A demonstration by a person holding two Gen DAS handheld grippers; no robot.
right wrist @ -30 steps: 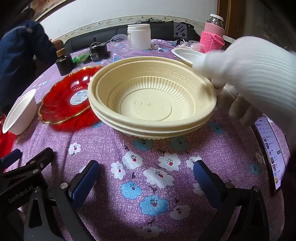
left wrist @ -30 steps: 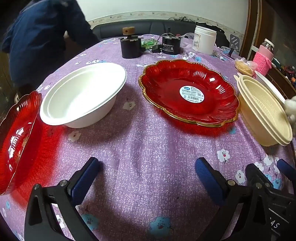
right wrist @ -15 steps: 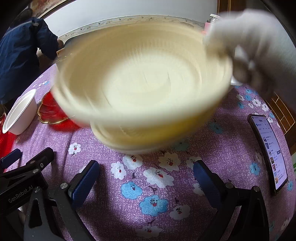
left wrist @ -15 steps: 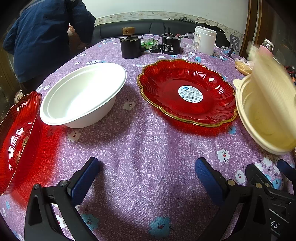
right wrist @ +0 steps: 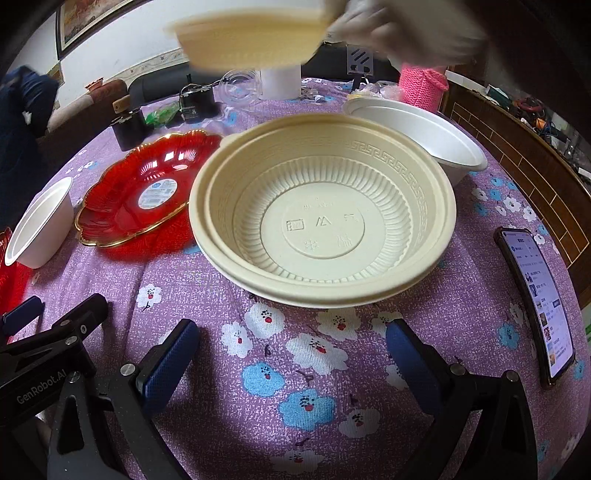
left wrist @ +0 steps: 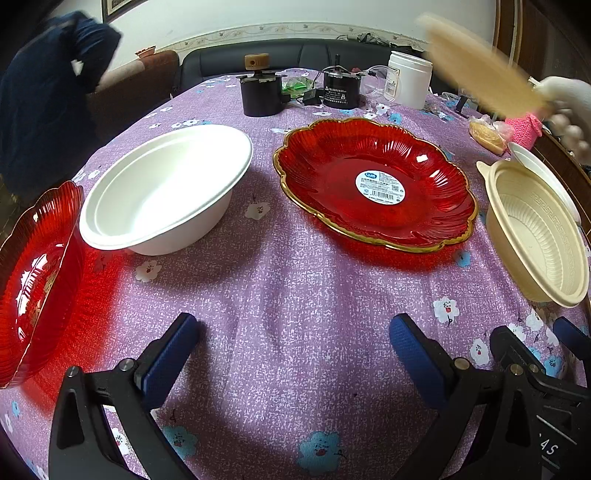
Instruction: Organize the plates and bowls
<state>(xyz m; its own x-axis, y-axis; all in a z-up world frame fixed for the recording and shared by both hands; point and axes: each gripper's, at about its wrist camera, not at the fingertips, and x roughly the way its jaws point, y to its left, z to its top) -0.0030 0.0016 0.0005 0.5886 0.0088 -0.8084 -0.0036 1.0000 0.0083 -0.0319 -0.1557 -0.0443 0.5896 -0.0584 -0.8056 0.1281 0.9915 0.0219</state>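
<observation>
Lifted off the stack by a gloved hand (right wrist: 406, 29), one cream bowl (right wrist: 251, 37) was tilted above the table; your left gripper (left wrist: 291, 354) and right gripper (right wrist: 291, 354) both stayed spread, holding nothing, near the remaining cream bowl (right wrist: 321, 210).

"GenRobot.AI" reads along the black left gripper (right wrist: 48, 373) at lower left of the right-wrist view; the red plate's sticker (left wrist: 380, 187) is illegible.

Phone (right wrist: 537, 302) on purple cloth (left wrist: 295, 314) w/ white jar (left wrist: 408, 84), black pots (left wrist: 261, 95).
</observation>
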